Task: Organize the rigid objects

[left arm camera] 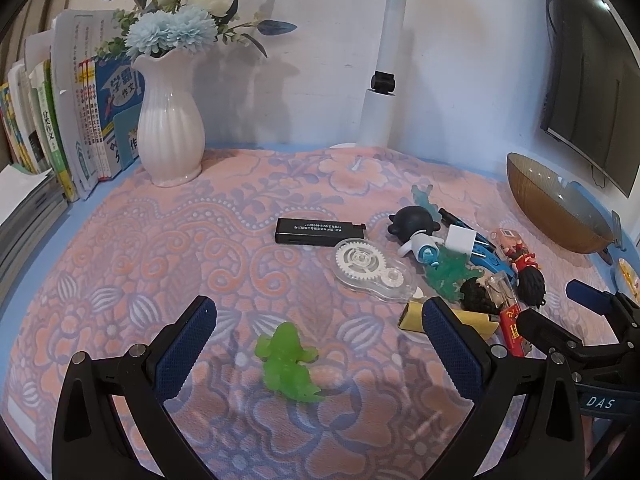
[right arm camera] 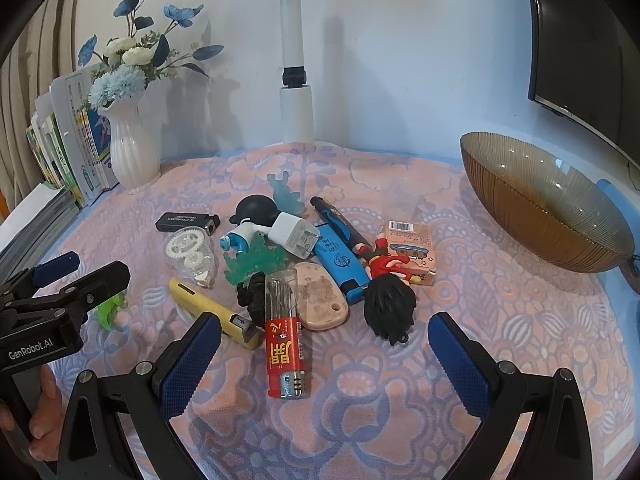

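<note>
1. Left gripper has its fingers spread wide, holding nothing. The green toy figure lies on the cloth right between the two blue pads, touching neither.
2. Right gripper is spread wide too, also holding nothing. The red lighter lies between its fingers with its clear end pointing away into the pile.
3. That pile sits mid-table on the pink and blue patterned cloth: yellow utility knife, blue lighter, white charger plug, clear correction tape dispenser, black-haired doll figure, pink oval case, little pink box, all jumbled and overlapping.
4. Black lighter lies a bit apart on the left edge of the pile, just beside the tape dispenser.
5. Brown ribbed glass bowl sits at the right, well apart from the pile.
6. White vase with blue and white flowers stands at the back left, next to a row of books.
</note>
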### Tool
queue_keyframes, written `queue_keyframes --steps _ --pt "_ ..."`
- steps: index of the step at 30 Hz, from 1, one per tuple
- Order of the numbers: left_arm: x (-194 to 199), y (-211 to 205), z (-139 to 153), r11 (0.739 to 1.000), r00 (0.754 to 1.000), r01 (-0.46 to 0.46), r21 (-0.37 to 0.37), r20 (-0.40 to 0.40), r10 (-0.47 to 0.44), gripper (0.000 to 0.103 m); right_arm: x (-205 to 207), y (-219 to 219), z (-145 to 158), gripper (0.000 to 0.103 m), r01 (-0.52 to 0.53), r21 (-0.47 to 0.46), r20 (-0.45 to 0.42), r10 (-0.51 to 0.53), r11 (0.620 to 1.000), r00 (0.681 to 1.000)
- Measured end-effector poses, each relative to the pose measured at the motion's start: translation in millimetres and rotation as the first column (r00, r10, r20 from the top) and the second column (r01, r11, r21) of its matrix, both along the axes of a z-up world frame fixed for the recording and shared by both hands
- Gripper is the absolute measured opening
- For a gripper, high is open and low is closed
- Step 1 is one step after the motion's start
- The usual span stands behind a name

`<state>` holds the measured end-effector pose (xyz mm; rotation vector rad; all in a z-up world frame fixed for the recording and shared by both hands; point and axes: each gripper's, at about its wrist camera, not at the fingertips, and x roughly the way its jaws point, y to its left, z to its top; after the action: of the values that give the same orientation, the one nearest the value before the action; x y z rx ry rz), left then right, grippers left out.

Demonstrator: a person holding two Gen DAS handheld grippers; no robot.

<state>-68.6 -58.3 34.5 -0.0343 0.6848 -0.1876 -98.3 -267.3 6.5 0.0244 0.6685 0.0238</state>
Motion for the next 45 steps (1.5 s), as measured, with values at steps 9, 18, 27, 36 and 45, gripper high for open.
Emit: queue_keyframes --steps 9,18,27,36,45 --pt "1.0 -0.4 0.0 1.000 1.000 0.001 -0.005 -0.004 -0.001 0.102 0.4 0.0 -0.2 0.103 0.002 -0.001 -0.004 -0.002 1.000 1.000" --pt "0.9 -0.8 -0.3 1.000 1.000 0.000 -0.005 -0.004 0.000 0.102 0.3 -0.6 -0.9 0.103 0.000 0.000 -0.007 0.000 1.000 1.000" --pt "1.0 -1.6 -0.6 1.000 1.000 -0.002 -0.004 -0.004 0.002 0.102 0.8 0.0 -0.3 0.103 0.001 -0.001 -0.008 -0.001 1.000 1.000" --pt "1.0 -2.1 -0.7 1.000 1.000 -0.004 -0.005 -0.003 0.004 0.102 1.3 1.0 -1.8 0.103 -0.002 -0.010 -0.010 0.002 1.000 1.000" --pt "1.1 -2.4 -0.5 1.000 1.000 -0.005 -0.006 -0.003 0.005 0.102 1.8 0.0 -1.4 0.103 -0.002 -0.007 -0.013 0.001 1.000 1.000"
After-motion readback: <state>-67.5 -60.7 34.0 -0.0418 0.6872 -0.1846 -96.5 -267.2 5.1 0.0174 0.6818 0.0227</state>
